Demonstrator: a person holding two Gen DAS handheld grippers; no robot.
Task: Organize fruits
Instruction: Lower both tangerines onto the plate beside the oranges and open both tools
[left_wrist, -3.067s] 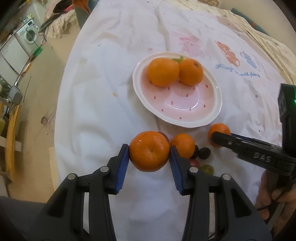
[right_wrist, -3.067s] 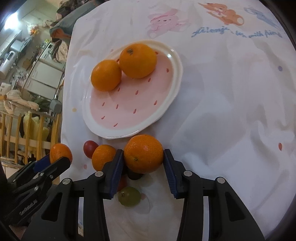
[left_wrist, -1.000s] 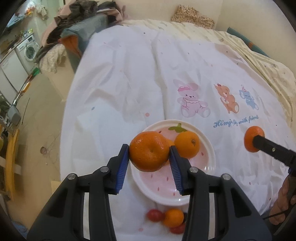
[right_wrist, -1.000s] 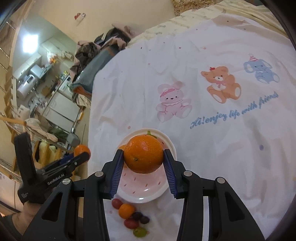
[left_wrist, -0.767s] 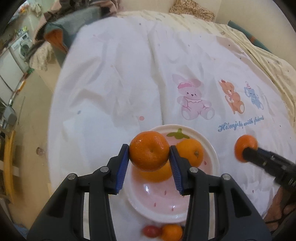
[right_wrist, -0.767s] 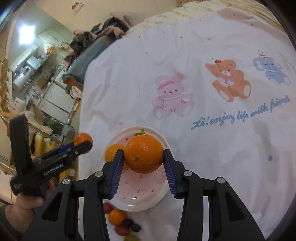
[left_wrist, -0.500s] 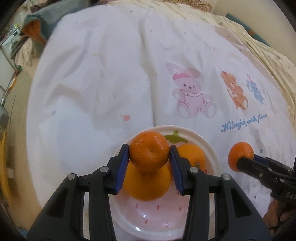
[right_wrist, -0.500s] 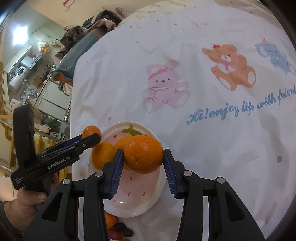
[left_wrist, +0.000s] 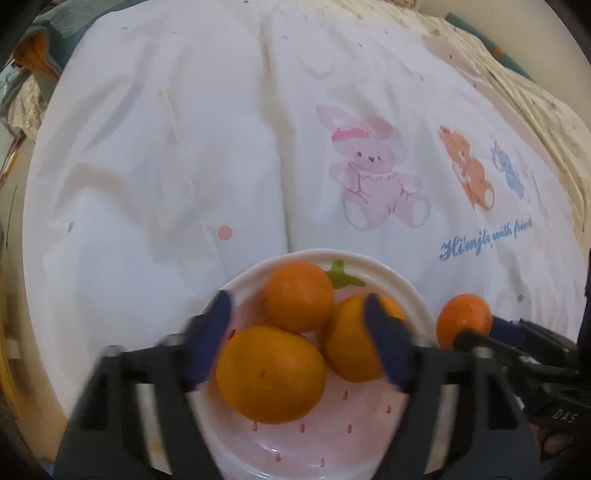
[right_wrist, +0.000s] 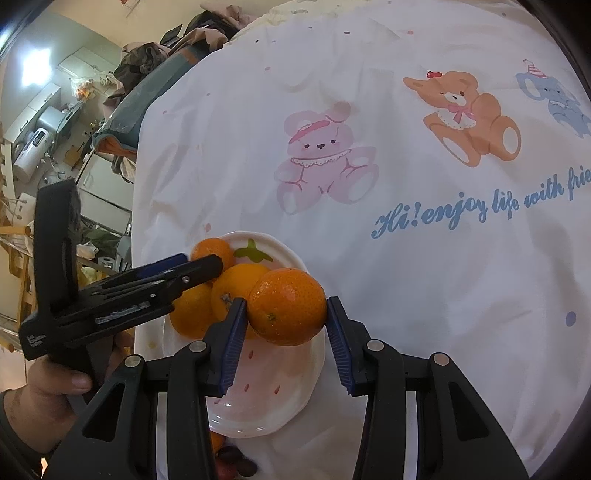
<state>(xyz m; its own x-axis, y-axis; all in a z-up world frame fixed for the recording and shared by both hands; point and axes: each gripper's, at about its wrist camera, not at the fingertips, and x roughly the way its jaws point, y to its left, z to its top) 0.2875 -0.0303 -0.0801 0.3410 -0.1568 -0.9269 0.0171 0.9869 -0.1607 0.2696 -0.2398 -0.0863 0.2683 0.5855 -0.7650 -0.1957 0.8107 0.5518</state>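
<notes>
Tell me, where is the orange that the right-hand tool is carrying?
The round orange is clamped between the right gripper's jaws, above the pink-and-white plate's right side, beside three oranges already there.

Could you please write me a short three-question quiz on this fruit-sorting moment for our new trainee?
1. True or false: the right gripper is clamped on an orange.
2. How many oranges lie on the pink strawberry plate in the left wrist view? A) one B) three C) five
3. Fill in: the left gripper has its jaws ____ above the plate, with no orange pressed between them.

Key
1. True: both blue pads press the orange's sides, over the plate's edge.
2. B: the far orange, the near orange and the right-side orange.
3. Opening: its pads stand apart, clear of the fruit below.
</notes>
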